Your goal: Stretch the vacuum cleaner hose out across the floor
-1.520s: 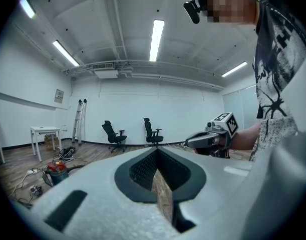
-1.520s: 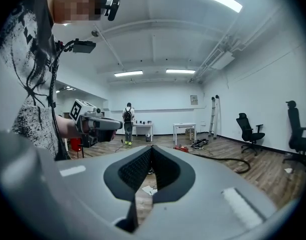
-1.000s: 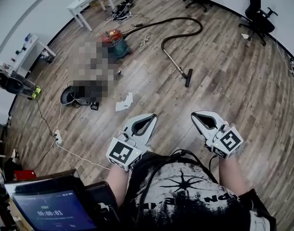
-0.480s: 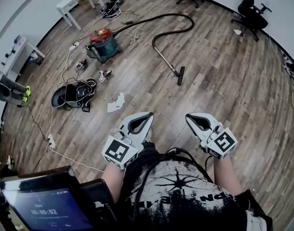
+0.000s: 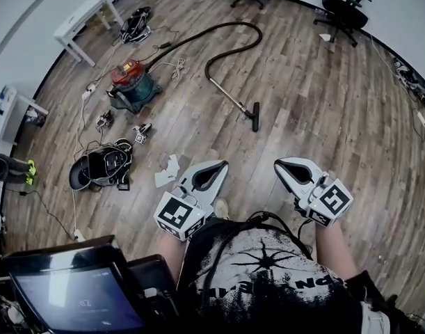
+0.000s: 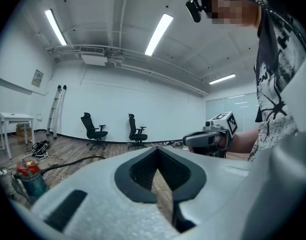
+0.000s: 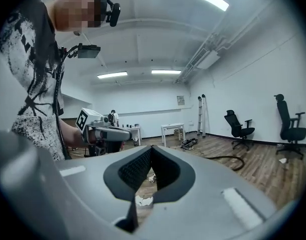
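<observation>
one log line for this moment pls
stage: pre-grasp | left gripper: shut, empty | right gripper: shut, empty | hose: looped on floor, untouched, ahead of both grippers | vacuum cleaner: ahead left

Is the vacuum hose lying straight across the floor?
No, the hose bends in a loop between the red vacuum cleaner and the floor nozzle.

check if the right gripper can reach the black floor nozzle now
Probably not yet: the right gripper, shut and empty, sits well short of the black floor nozzle. Only bare wooden floor lies between, so nothing blocks it.
</observation>
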The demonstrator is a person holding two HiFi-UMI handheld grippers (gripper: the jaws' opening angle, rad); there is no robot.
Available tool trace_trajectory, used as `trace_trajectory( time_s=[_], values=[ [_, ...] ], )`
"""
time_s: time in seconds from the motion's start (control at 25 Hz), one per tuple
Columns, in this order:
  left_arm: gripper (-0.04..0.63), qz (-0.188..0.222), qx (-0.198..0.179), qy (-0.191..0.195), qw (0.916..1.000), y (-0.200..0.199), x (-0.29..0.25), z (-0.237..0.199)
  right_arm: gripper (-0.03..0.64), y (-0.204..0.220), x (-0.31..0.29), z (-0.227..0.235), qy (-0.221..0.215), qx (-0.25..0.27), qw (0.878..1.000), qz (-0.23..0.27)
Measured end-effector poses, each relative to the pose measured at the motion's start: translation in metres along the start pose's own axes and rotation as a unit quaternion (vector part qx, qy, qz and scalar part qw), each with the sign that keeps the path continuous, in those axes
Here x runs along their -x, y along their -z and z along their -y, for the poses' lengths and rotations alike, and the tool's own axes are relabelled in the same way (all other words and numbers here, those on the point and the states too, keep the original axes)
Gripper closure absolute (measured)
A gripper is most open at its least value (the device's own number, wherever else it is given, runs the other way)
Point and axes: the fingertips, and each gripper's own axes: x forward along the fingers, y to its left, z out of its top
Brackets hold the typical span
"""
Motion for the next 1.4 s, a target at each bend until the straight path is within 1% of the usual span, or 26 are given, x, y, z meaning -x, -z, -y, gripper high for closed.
trace_trajectory(
  time_s=[0.16, 0.28, 0.36, 0.56, 0.76, 0.96, 1.12, 1.28, 1.4],
  values=[
    [0.594, -0.002, 0.005, 0.016, 0.9999, 0.0, -0.002, -0.051, 0.609, -0.002, -0.044, 0.012, 0.02, -0.008, 1.0, -0.012],
    [0.594, -0.008, -0.002, 0.024, 0.9997, 0.002, 0.002, -0.082, 0.609, 0.003, -0.077, 0.016, 0.031, 0.011, 0.999, -0.04],
    [0.594, -0.014, -0.006, 0.029, 0.9994, 0.009, 0.011, -0.104, 0.609, 0.006, -0.102, 0.017, 0.032, 0.02, 0.998, -0.051],
    [0.594, -0.013, 0.006, 0.027, 0.9995, 0.015, 0.027, -0.164, 0.609, 0.002, -0.16, 0.023, 0.028, 0.019, 0.997, -0.063],
    [0.594, 0.001, 0.015, 0.024, 0.9996, 0.014, 0.028, -0.194, 0.609, 0.001, -0.192, 0.029, 0.025, 0.032, 0.996, -0.077],
    [0.594, 0.0, 0.02, 0.02, 0.9996, 0.012, 0.024, -0.215, 0.609, -0.004, -0.212, 0.045, 0.023, 0.032, 0.996, -0.086],
    [0.594, -0.006, 0.024, 0.01, 0.9996, 0.013, 0.019, -0.228, 0.609, -0.005, -0.226, 0.058, 0.009, 0.028, 0.996, -0.088],
    [0.594, -0.009, 0.029, -0.019, 0.9994, 0.012, 0.012, -0.251, 0.609, -0.003, -0.249, 0.077, -0.024, 0.029, 0.994, -0.098],
    [0.594, -0.018, 0.038, -0.046, 0.9981, 0.014, 0.0, -0.271, 0.609, -0.007, -0.275, 0.1, -0.056, 0.033, 0.993, -0.094]
  ],
)
